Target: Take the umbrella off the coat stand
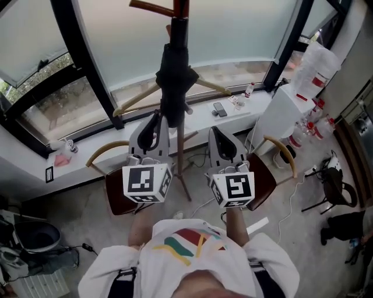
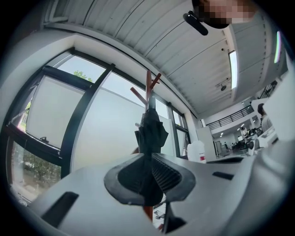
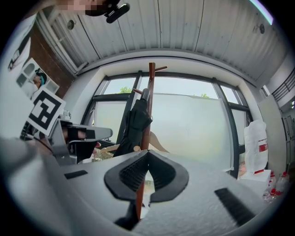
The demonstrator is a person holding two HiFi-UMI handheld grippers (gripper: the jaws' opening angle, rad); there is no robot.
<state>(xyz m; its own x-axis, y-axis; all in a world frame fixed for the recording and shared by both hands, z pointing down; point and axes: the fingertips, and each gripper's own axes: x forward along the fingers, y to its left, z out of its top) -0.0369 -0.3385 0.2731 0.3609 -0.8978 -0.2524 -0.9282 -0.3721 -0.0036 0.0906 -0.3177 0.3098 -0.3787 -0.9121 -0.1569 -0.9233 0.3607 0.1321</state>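
Note:
A black folded umbrella hangs against the red-brown pole of the coat stand, in front of the window. My left gripper reaches up to its lower end. In the left gripper view the umbrella runs down between the ribbed pads, and my left gripper is shut on its fabric, with the coat stand pegs above. My right gripper is beside it, right of the pole and clear of the umbrella. Its own view shows my right gripper with pad tips meeting, empty, and the umbrella and coat stand ahead.
Two wooden-backed chairs stand either side of the stand's base, one at left and one at right. A phone and a small bottle lie on the white window sill. A tall white bag stands at right.

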